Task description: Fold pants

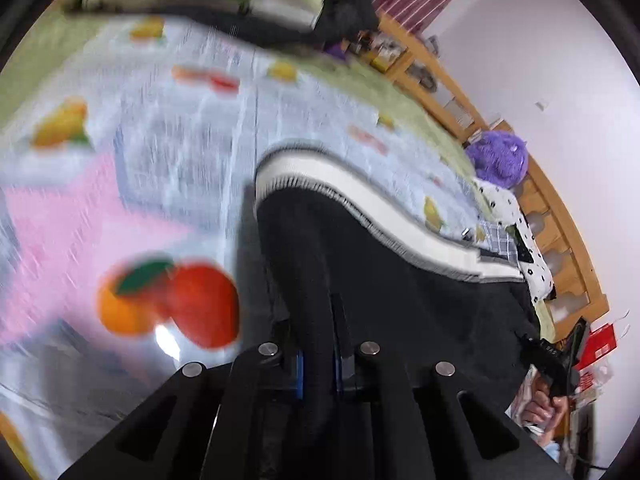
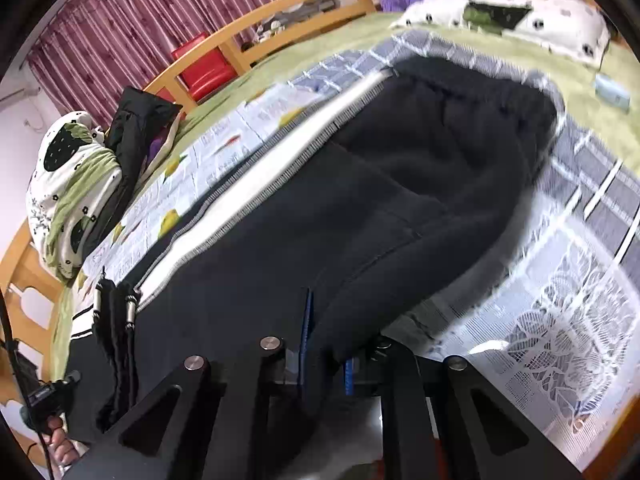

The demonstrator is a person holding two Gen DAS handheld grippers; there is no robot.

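On fruit-print bedsheet (image 1: 168, 128), wooden bed frame (image 2: 280, 4) behind: both tongs (image 1: 318, 344) (image 2: 326, 336) clamped on black pants (image 2: 380, 184).

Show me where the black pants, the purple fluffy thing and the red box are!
black pants (image 2: 400, 168): right wrist view, middle of the dark fabric.
purple fluffy thing (image 1: 498, 156): left wrist view, its furry middle.
red box (image 2: 204, 68): right wrist view, its front face.

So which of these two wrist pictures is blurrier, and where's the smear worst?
Left wrist view: heavier motion blur, worst on the fruit-print bedsheet; the black pants stay fairly crisp. Right wrist view: milder smear around the pants, lace cloth streaked. Both bend at the fisheye edges.
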